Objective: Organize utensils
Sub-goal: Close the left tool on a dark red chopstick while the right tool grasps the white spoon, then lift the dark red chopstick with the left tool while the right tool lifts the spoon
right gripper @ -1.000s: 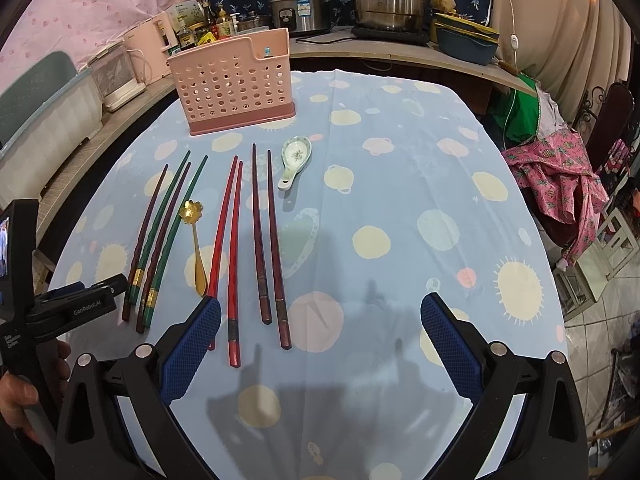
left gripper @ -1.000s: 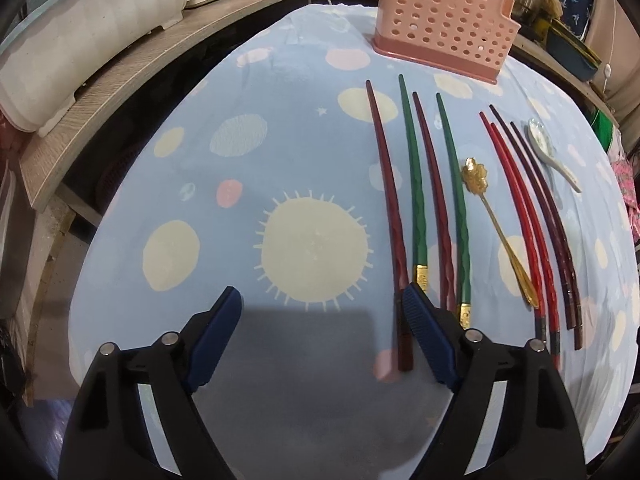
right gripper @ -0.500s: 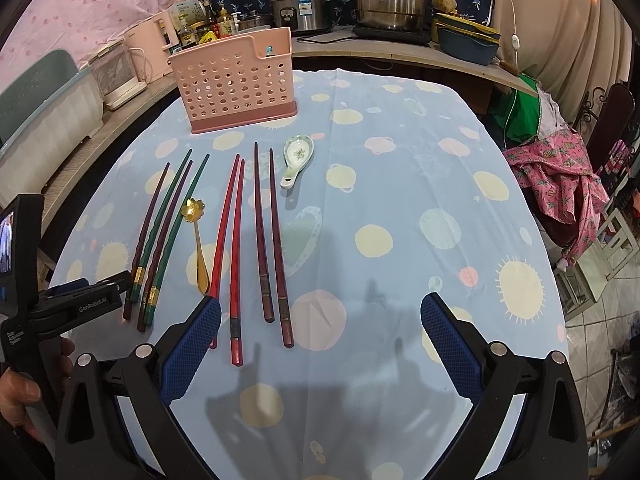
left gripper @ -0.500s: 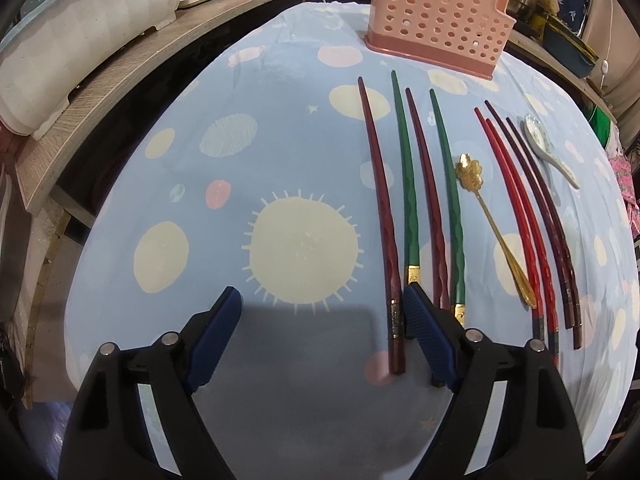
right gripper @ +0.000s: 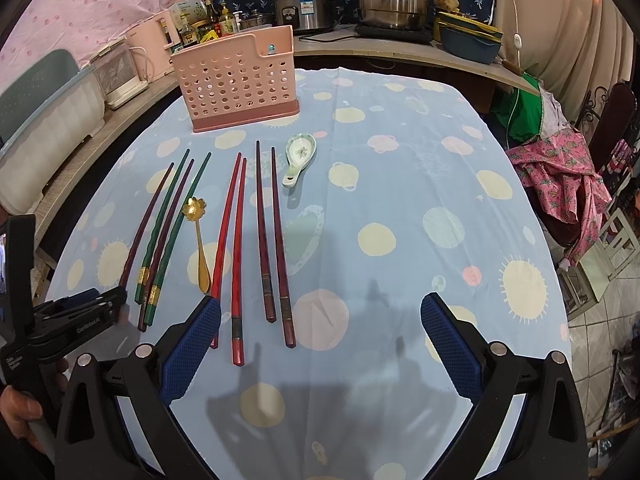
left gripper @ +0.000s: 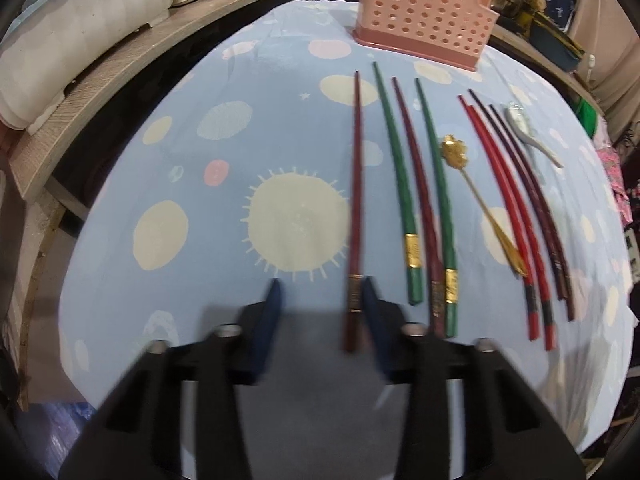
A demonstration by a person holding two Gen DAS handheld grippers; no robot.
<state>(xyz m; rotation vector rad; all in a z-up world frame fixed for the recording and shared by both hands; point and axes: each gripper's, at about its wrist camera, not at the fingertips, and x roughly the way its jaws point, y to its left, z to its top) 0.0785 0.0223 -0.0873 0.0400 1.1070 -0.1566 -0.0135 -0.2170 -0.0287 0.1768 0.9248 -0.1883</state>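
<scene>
Several chopsticks lie in a row on the blue spotted tablecloth (left gripper: 200, 240). A dark red chopstick (left gripper: 355, 200) is leftmost, then green chopsticks (left gripper: 400, 184), bright red ones (right gripper: 236, 240) and dark ones (right gripper: 276, 240). A gold spoon (left gripper: 476, 192) and a white ceramic spoon (right gripper: 298, 160) lie among them. A pink perforated holder (right gripper: 236, 80) stands at the back. My left gripper (left gripper: 320, 312) is partly closed, with the dark red chopstick's handle end against its right finger (left gripper: 374, 320). My right gripper (right gripper: 320, 336) is open and empty above the cloth.
A wooden counter (left gripper: 120, 64) curves along the left with white appliances. Pots and a rice cooker (right gripper: 304, 8) stand behind the table. A chair with pink cloth (right gripper: 560, 176) is at the right. The left gripper shows in the right wrist view (right gripper: 80, 312).
My left gripper has moved forward and its jaws have narrowed; the dark red chopstick's end now sits between them. The right gripper has barely moved.
</scene>
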